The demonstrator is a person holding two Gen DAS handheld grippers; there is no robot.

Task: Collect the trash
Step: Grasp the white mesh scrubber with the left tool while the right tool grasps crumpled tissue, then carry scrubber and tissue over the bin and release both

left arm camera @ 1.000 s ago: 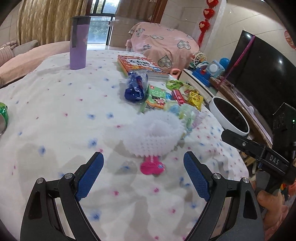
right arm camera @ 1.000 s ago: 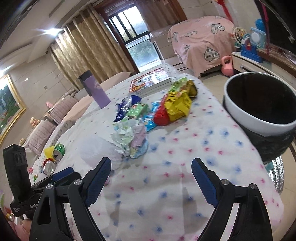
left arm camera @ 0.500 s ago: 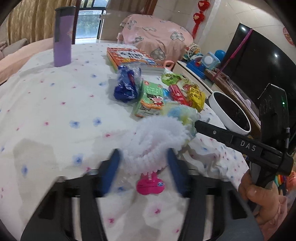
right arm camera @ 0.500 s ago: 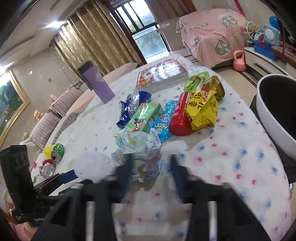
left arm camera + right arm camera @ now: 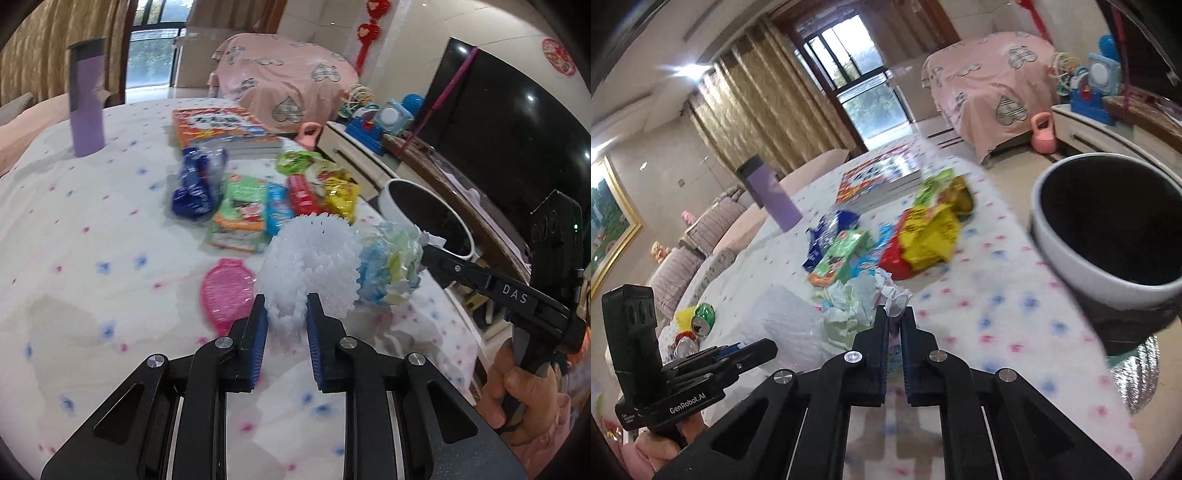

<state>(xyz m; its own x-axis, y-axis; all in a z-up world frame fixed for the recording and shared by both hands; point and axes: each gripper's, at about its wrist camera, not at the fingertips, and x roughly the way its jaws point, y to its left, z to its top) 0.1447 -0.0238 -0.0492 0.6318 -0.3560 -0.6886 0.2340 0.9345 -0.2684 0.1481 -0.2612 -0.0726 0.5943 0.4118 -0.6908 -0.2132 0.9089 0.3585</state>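
Left claw [image 5: 283, 317] clenched on white foam net [image 5: 314, 258]: light, springy, crushable; right claw [image 5: 894, 321] pinching crumpled wrapper wad [image 5: 857, 299] by its near edge: soft, weightless.

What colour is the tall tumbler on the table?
Purple tumbler with a dark lid; clearest in the left wrist view.

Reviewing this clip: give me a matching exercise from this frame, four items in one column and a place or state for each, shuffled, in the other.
Items
1. white foam net
2. crumpled paper wad
3. purple tumbler
4. pink comb

States
A. lying flat on the tablecloth, untouched
B. pinched in the left gripper
C. standing upright at the far end
D. pinched in the right gripper

Pairs: 1-B, 2-D, 3-C, 4-A
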